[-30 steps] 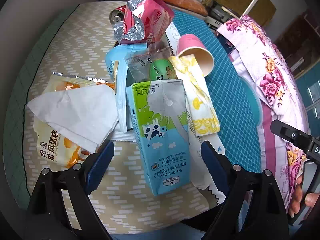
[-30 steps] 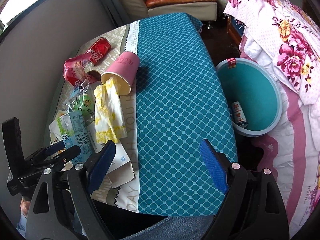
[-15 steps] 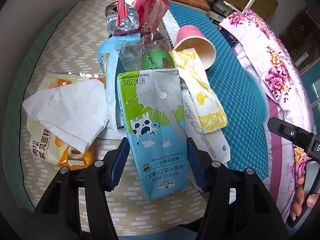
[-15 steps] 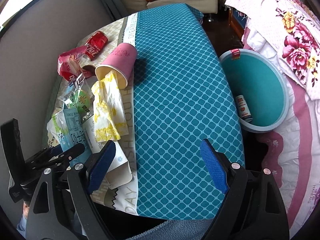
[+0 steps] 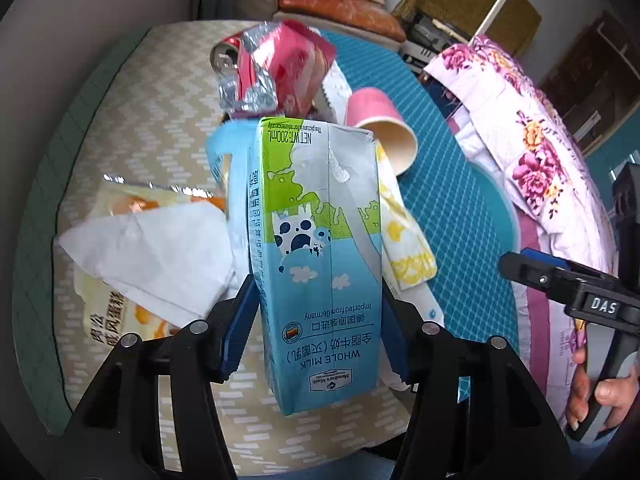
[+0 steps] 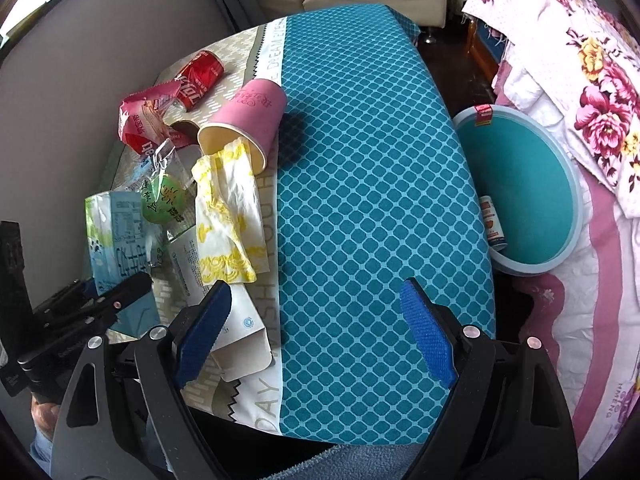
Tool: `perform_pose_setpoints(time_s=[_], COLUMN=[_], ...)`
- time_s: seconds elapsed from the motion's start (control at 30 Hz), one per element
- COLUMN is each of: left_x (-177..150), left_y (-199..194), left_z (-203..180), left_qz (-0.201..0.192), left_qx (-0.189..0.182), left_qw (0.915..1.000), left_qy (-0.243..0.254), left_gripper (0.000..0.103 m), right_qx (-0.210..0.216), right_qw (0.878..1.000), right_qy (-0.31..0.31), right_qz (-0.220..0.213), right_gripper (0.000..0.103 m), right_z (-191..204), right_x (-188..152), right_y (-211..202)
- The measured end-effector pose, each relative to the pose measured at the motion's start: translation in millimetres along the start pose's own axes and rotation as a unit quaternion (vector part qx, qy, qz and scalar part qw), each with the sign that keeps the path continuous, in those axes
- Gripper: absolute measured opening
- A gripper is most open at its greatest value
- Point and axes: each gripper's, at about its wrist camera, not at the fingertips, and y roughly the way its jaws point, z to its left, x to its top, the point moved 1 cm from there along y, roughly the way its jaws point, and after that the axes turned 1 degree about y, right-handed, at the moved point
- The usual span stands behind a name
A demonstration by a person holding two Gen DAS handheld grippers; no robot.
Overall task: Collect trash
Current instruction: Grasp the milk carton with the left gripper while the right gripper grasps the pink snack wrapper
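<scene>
Sitting among wrappers on the worktop [image 6: 360, 200], the milk carton [image 5: 316, 264] looks light, its thin card likely to buckle. Left gripper [image 5: 316, 320] jaws clamp its lower sides; right gripper [image 6: 316, 336] jaws gape, holding nothing.

One milk carton [image 5: 316, 256], one cup [image 6: 244, 124], one can [image 6: 199, 74], perhaps five wrappers.

Table [image 6: 360, 200]: can [image 6: 199, 73], cup [image 6: 248, 116], wrappers [image 6: 224, 216].
</scene>
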Motion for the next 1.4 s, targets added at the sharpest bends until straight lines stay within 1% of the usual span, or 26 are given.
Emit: perform_pose_setpoints(time_s=[0.1,0.2,0.4,0.57,0.73,0.93,1.0,1.13,1.17,1.2,1.23,1.3,1.4], left_x=[13.3,29.3,60.8,77.8,84.8,87.6,86.9,87.0,86.6,86.6,86.1,86.3,85.7], left_y=[-19.0,-29.6,-32.0,-30.7,-25.2,-22.6,-20.3,-13.1,-11.8,-10.9,-10.4,-10.0,-12.2], left_z=[8.5,21.9,51.9,72.0,99.0,129.0,133.2,139.4,139.4,139.6,139.5,138.3,134.4], left_qz=[-0.025,-0.043,-0.058,-0.071,-0.073,-0.071,-0.066,-0.058,-0.057,-0.056,-0.055,-0.055,-0.057], left_qx=[-0.008,-0.005,0.005,-0.001,0.007,0.016,0.016,0.011,0.011,0.010,0.008,0.006,0.007], left_qw=[0.9997,0.9990,0.9976,0.9959,0.9944,0.9933,0.9934,0.9939,0.9941,0.9942,0.9942,0.9942,0.9943], left_qy=[-0.002,-0.010,-0.037,-0.056,-0.076,-0.091,-0.093,-0.093,-0.091,-0.091,-0.092,-0.092,-0.090], left_gripper=[0.058,0.058,0.058,0.058,0.058,0.058,0.058,0.058,0.058,0.058,0.058,0.058,0.058], right_qx=[-0.005,-0.005,-0.006,0.007,0.044,0.070,0.070,0.081,0.086,0.090,0.091,0.096,0.090], right_qw=[1.000,1.000,0.999,0.999,0.996,0.990,0.989,0.989,0.988,0.987,0.986,0.985,0.985], right_qy=[-0.013,-0.024,-0.039,-0.038,-0.080,-0.121,-0.131,-0.125,-0.126,-0.132,-0.137,-0.139,-0.148], right_qz=[-0.006,-0.007,-0.015,-0.011,0.004,0.018,0.015,0.022,0.021,0.016,0.019,0.020,0.006], right_gripper=[0.082,0.082,0.082,0.082,0.082,0.082,0.082,0.081,0.076,0.051,0.044,0.043,0.043], right_z=[8.7,16.6,31.6,48.4,92.3,142.4,153.2,161.8,163.8,166.7,168.1,170.2,172.3], right_x=[12.0,26.9,65.3,99.5,119.6,136.4,140.0,147.8,147.2,145.5,144.5,141.5,137.7], right_y=[-0.7,1.2,7.5,16.4,26.9,46.1,53.2,72.8,75.4,76.7,78.2,77.1,69.4])
